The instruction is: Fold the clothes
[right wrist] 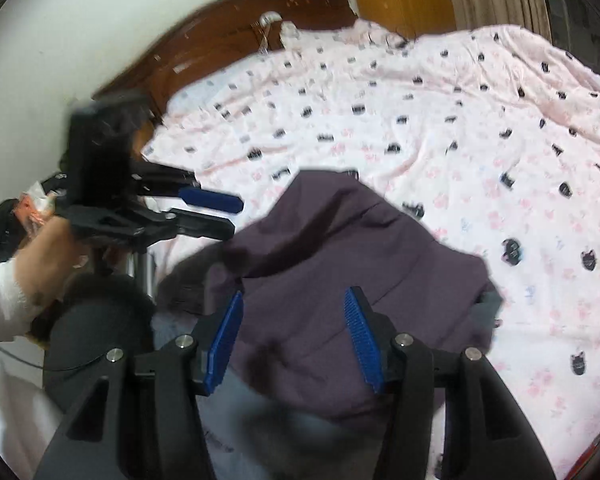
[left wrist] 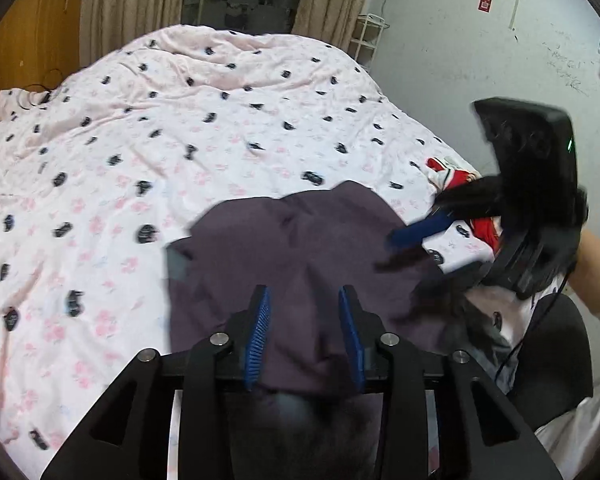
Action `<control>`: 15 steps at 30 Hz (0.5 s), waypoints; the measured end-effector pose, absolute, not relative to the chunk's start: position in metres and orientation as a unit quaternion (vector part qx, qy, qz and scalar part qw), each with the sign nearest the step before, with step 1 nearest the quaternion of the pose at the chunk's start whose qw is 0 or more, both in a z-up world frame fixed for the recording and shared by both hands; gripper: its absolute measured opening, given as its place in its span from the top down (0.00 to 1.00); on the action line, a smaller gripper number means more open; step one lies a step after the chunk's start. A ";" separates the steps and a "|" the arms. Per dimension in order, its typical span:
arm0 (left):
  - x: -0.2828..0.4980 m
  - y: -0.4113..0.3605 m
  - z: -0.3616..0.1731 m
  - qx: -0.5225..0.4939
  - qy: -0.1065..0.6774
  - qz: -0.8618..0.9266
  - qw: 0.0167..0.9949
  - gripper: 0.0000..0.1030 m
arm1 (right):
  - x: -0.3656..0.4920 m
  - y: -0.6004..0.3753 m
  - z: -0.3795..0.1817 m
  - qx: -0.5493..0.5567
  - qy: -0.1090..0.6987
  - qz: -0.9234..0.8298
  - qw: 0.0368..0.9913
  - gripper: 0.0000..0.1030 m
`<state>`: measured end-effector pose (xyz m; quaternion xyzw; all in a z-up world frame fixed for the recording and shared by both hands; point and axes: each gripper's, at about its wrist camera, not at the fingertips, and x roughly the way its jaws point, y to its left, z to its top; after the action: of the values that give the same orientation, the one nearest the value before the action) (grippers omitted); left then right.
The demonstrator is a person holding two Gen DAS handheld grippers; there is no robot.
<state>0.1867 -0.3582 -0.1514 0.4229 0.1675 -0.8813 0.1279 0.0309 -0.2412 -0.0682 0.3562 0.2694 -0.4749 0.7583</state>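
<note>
Left wrist view: one purple garment (left wrist: 300, 248) lies rumpled on the bed (left wrist: 140, 140), one red-and-white garment (left wrist: 456, 178) just beyond it. Two grippers, left gripper (left wrist: 305, 304) and right gripper (right wrist: 294, 312), jaws wide, holding nothing. Risk: pinching the bedsheet along with the purple cloth, or one bunched layer, skewing the fold.

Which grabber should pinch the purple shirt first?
Probably the left gripper: its open jaws hover right over the purple garment. The right gripper is open too, over the garment's edge.
</note>
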 end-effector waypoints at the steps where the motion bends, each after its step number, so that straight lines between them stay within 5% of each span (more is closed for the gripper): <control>1: 0.182 -0.356 -0.155 0.427 0.166 -0.880 0.127 0.69 | 0.036 -0.244 -0.077 0.363 0.281 -0.471 0.753 0.47; 9: 0.148 -0.335 -0.184 0.462 0.147 -0.865 0.127 0.68 | 0.067 -0.234 -0.133 0.346 0.401 -0.451 0.718 0.47; 15: 0.158 -0.335 -0.169 0.431 0.157 -0.879 0.132 0.68 | 0.058 -0.229 -0.131 0.355 0.377 -0.453 0.726 0.46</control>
<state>0.1579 -0.3349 -0.1688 0.4306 0.1568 -0.8790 0.1318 0.0578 -0.2291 -0.1315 0.3555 0.3765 -0.4529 0.7258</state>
